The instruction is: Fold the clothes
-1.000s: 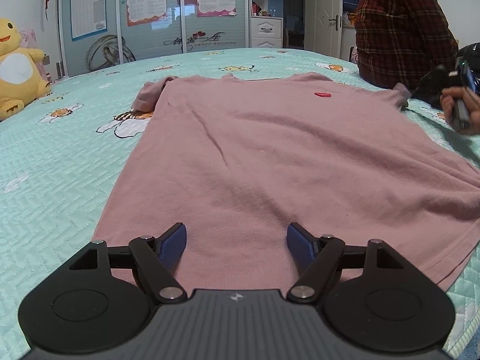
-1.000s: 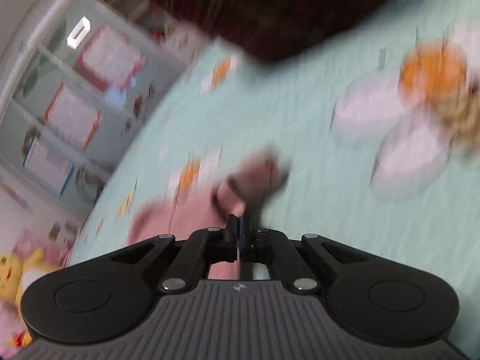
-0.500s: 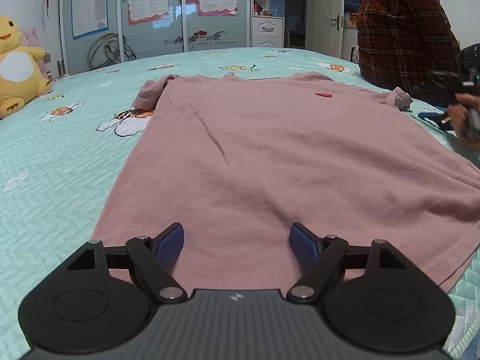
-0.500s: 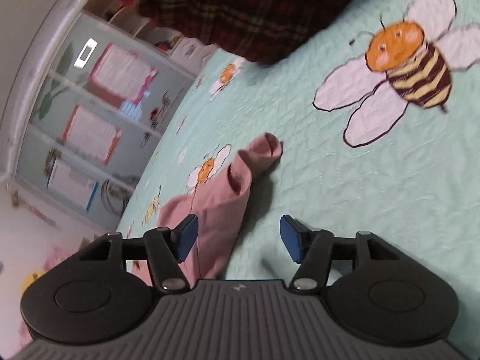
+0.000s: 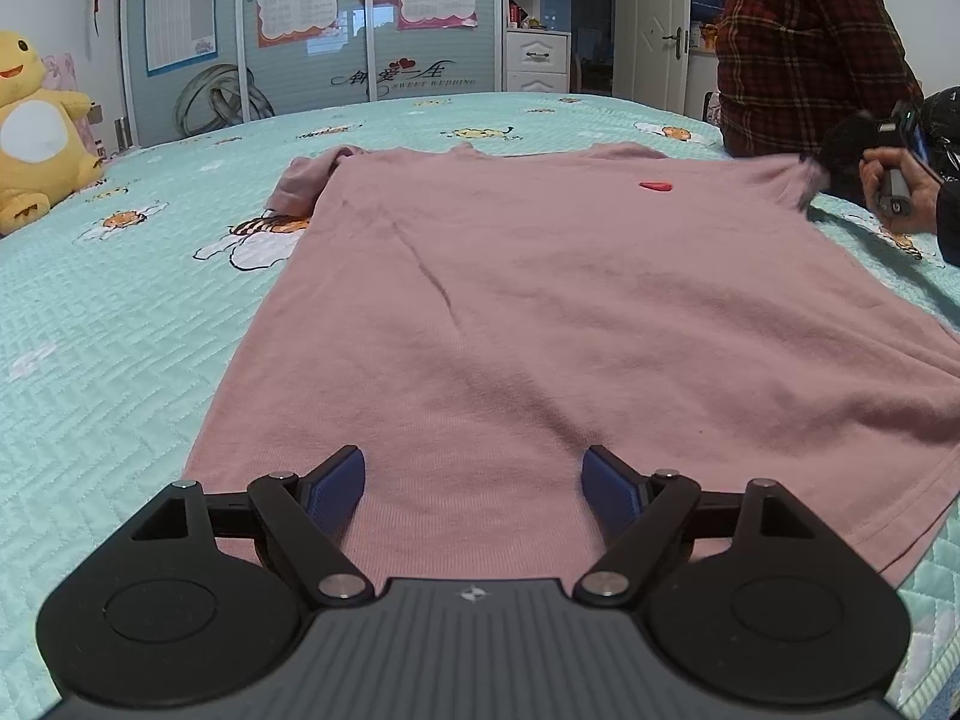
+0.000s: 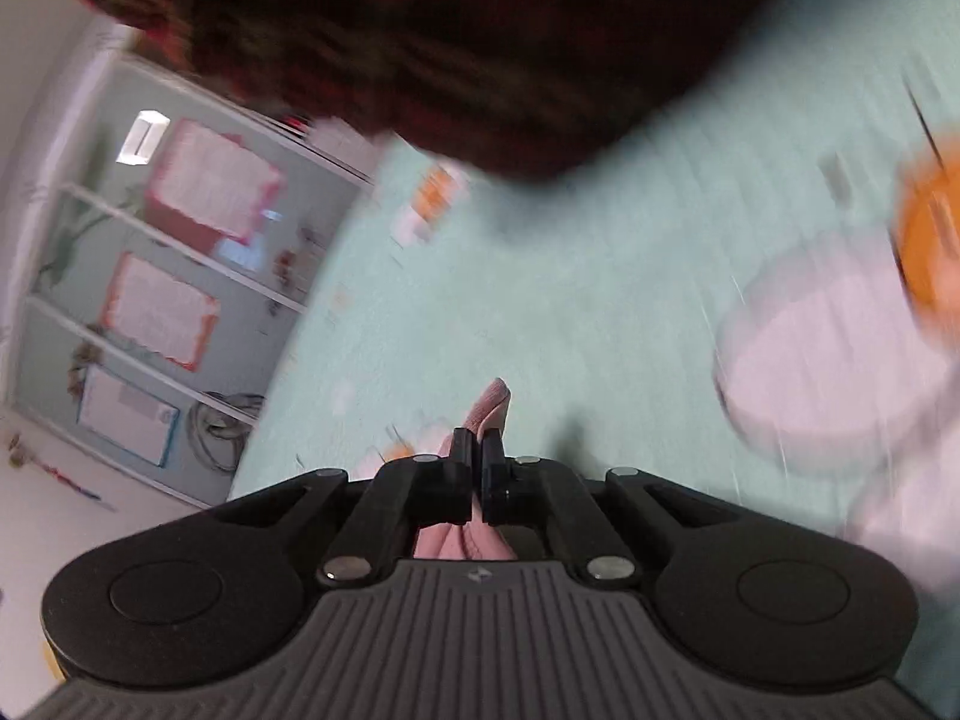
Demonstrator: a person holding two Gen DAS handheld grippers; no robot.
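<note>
- Left wrist view: I see the pink shirt (image 5: 540,312) spread flat on the bed (image 5: 120,330), its hem just ahead of my left tool (image 5: 474,483).
- My left tool stands wide open over the hem, gripping nothing; its jaws have just been opening a little.
- My right tool (image 6: 478,456) has just closed and now pinches the shirt's sleeve (image 6: 495,405) between its pads.
- At the far right edge, a hand (image 5: 894,195) holds that tool by the stretched sleeve.
- A person in a plaid jacket (image 5: 804,48) sits on the bed beyond; a yellow plush toy (image 5: 36,132) sits far left.
</note>
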